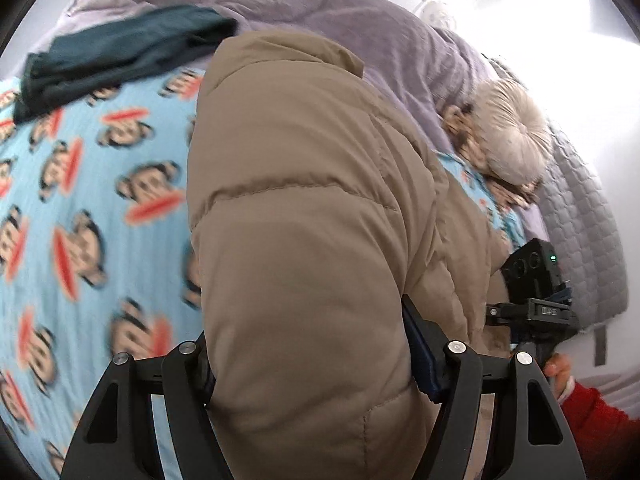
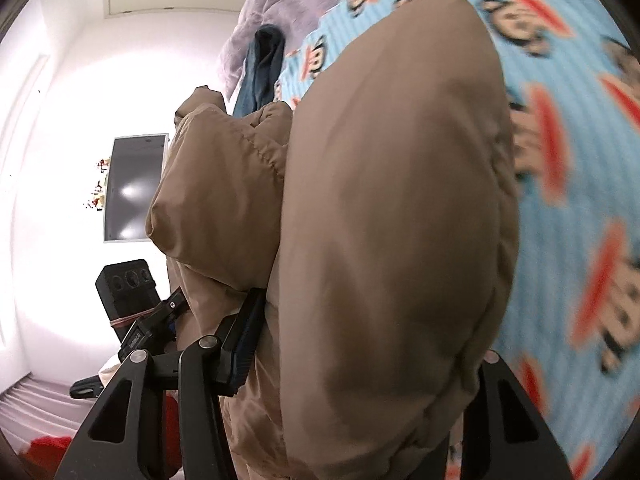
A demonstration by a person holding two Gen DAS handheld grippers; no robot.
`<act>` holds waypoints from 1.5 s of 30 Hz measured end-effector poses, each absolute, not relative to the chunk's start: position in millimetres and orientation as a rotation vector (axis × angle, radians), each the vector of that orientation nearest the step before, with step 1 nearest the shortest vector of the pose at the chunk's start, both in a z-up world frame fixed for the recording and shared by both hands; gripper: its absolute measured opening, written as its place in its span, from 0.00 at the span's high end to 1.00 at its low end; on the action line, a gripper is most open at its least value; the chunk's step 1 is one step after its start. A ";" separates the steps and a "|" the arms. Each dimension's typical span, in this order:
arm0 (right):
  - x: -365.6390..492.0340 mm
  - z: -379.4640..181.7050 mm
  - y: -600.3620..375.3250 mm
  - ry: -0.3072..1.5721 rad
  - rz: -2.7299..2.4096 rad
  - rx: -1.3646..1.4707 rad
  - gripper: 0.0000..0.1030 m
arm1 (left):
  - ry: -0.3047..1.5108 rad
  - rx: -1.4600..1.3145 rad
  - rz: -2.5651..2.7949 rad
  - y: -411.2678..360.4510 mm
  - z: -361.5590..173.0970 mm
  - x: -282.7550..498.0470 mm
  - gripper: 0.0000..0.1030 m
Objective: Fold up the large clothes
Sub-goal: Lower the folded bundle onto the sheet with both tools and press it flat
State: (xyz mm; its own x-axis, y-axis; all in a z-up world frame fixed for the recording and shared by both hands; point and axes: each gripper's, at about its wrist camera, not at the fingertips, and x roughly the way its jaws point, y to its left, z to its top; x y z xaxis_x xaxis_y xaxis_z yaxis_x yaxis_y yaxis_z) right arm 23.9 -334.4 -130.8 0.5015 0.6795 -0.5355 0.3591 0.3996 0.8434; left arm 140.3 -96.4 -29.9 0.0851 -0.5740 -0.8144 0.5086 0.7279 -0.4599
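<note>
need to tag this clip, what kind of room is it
Most likely a bedroom: a bed under a monkey-print sheet, a lilac blanket heaped on it, and white walls.

Bright daylight, white wall (image 2: pixel 80 120) blown out; bedsheet (image 1: pixel 80 220) motion-blurred; fisheye bending, dark vignette at corners.

bed (image 1: pixel 60 208): monkey-print sheet | on it: dark garment (image 1: pixel 120 52), purple blanket (image 1: pixel 300 4)

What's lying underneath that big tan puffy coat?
Under the tan puffy coat spreads a blue monkey-print sheet, with a dark garment and a lilac blanket farther back. Whatever lies directly beneath the coat is covered by its bulk.
</note>
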 end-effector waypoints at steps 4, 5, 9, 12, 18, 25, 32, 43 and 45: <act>70.2 -147.7 -316.9 1.106 0.250 1.154 0.46 | 1.254 -0.079 -0.729 -77.6 -69.6 179.1 0.26; 76.9 -151.7 -315.0 1.117 0.243 1.137 0.46 | 1.267 -0.083 -0.698 -73.6 -83.7 185.0 0.20; 92.8 -177.0 -308.6 1.174 0.172 1.105 0.33 | 1.290 -0.161 -0.661 -54.5 -121.8 192.5 0.10; 83.8 -180.7 -307.0 1.193 0.124 1.107 0.29 | 1.291 -0.155 -0.637 -51.4 -120.1 188.5 0.10; 50.2 -133.9 -309.2 1.187 -0.027 0.942 0.28 | 1.160 0.044 -0.601 -54.5 -84.3 171.3 0.21; 28.7 -74.1 -310.9 0.987 0.031 0.970 0.34 | 1.085 0.050 -0.596 -42.9 -55.5 172.7 0.22; 95.4 -125.2 -297.7 0.981 0.047 1.181 0.34 | 1.040 0.098 -0.510 -69.3 -47.0 200.1 0.22; 100.6 -149.6 -293.6 1.144 -0.127 0.947 0.96 | 1.039 0.293 -0.470 -148.2 -78.4 203.7 0.21; 86.5 -162.7 -302.1 1.139 -0.146 1.010 0.98 | 1.025 0.337 -0.464 -159.2 -81.2 197.1 0.21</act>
State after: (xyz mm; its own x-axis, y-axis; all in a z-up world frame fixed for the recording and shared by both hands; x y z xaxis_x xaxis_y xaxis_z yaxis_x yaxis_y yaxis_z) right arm 86.5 -302.1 -162.7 0.4592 0.3760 -0.8049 0.5670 0.5735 0.5913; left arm 197.1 -159.2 -81.2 0.4363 -0.2106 -0.8748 0.5180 0.8538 0.0528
